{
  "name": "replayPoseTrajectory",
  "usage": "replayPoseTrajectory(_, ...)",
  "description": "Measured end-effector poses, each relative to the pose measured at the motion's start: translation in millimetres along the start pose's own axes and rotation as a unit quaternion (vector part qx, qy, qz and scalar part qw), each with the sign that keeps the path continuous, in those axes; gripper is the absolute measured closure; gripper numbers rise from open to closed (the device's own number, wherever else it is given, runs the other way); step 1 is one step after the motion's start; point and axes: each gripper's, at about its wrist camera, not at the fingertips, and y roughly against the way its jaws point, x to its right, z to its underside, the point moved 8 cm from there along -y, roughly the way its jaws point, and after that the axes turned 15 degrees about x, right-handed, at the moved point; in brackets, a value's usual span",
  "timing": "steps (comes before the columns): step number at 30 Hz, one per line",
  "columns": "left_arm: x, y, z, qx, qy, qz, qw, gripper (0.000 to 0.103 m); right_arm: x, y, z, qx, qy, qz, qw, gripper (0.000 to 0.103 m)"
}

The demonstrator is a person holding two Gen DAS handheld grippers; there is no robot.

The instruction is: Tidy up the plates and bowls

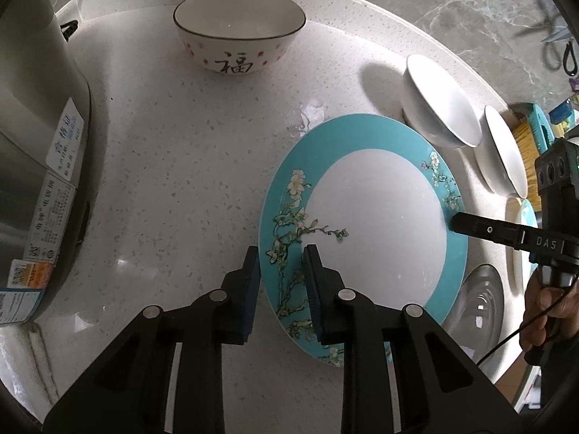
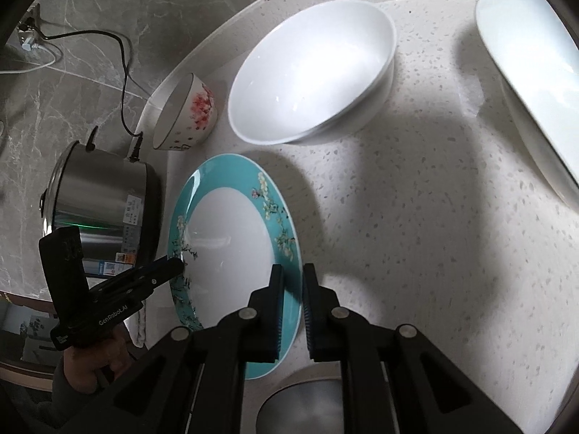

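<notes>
**Plate gripped at both edges**

Countertop (image 1: 163, 166) of pale speckled stone carries everything. At far left stands a steel rice cooker (image 1: 32, 166) with labels on its side. Behind, a bowl with a black character and red marks (image 1: 237, 32) sits upright, mouth up.

Centre stage is the teal-rimmed plate (image 1: 365, 217), face up. It is round, so it has no real long axis (the fisheye stretches it into an oval). Its well is plain white; the broad teal band bears pale blossoms on dark branches, densest on the left side. Whether it rests on the stone or is just clear of it I cannot tell.

The left gripper (image 1: 282, 275) has its fingers clamped over the plate's left rim, one pad outside, one on the painted band. The right gripper (image 2: 291, 289) pinches the opposite rim likewise, fingers nearly together.

Rightward, two white bowls (image 1: 439, 101) stand near the plate's far edge, and a clear glass dish (image 1: 477, 303) sits by its near right side.
</notes>
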Motion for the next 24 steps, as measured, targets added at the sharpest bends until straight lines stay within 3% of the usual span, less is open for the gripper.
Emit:
replayPoseTrajectory(8,23,30,0,0.008,-0.011,0.015,0.9998,0.082,-2,38,3,0.023,-0.014,0.0,1.0,0.091)
replayPoseTrajectory(14,62,49,17,0.004,-0.026,0.042,0.9988,0.082,9,84,11,0.049,-0.024,0.008,0.998,0.091)
replayPoseTrajectory(24,148,57,89,-0.039,-0.076,0.072,0.9937,0.081,69,143,63,0.065,-0.063,0.055,0.994,0.091)
